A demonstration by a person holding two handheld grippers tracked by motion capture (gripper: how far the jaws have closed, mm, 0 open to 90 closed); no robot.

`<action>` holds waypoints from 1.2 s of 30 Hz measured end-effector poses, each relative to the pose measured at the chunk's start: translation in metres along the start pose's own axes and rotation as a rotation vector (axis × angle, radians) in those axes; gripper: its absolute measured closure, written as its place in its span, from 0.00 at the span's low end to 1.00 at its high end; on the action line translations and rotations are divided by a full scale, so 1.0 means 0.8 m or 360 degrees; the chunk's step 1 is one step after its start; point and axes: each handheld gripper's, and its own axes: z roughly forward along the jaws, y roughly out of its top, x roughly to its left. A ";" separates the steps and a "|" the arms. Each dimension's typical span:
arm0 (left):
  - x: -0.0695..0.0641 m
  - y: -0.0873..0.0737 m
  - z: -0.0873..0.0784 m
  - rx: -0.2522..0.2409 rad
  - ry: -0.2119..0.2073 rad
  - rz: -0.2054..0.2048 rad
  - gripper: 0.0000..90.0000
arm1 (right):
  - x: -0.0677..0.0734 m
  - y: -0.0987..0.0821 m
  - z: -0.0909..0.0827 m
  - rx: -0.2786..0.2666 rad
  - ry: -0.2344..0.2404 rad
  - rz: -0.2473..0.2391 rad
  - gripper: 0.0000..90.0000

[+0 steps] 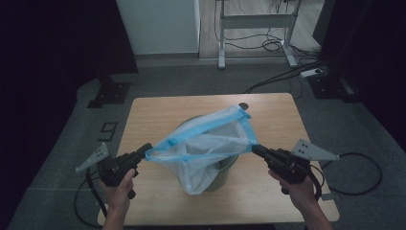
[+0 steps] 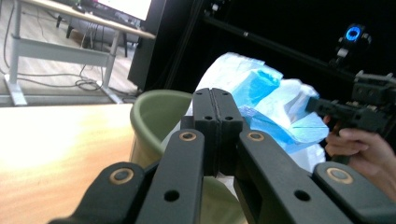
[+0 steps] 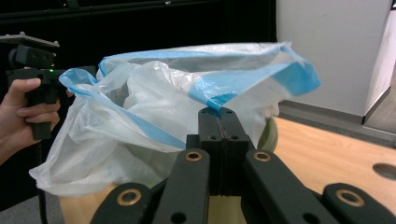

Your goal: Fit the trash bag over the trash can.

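I have the white bag with blue drawstring rim point(image 1: 206, 143) stretched open between my two grippers, hanging over and partly inside the green bin point(image 1: 225, 165) at the middle of the wooden surface point(image 1: 153, 108). The left gripper point(image 1: 146, 151) has its fingers clenched on the bag's rim at one end, the right gripper point(image 1: 254, 147) grasps the rim at the opposite end. Around the surface I see grey floor, loose cables point(image 1: 273, 45) near a white desk frame point(image 1: 256, 21) at the back, and a dark stand base point(image 1: 109, 93) to the left. The bag's own slack film hides most of the bin's mouth. I can read no writing or labels anywhere.
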 end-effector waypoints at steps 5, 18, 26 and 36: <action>0.001 -0.025 0.000 0.0019 -0.0024 -0.0035 0.99 | 0.007 -0.039 -0.002 0.0084 0.0023 0.0015 0.99; 0.010 -0.068 0.014 0.0224 -0.0019 -0.0079 0.99 | -0.008 -0.101 -0.003 0.0194 0.0023 0.0138 0.99; 0.013 -0.074 0.031 0.0313 0.0009 -0.0066 0.99 | -0.024 -0.103 0.018 0.0265 -0.0031 0.0159 0.99; 0.010 -0.069 0.027 0.0272 0.0008 -0.0020 0.87 | -0.032 -0.104 0.027 0.0307 -0.0090 0.0160 0.99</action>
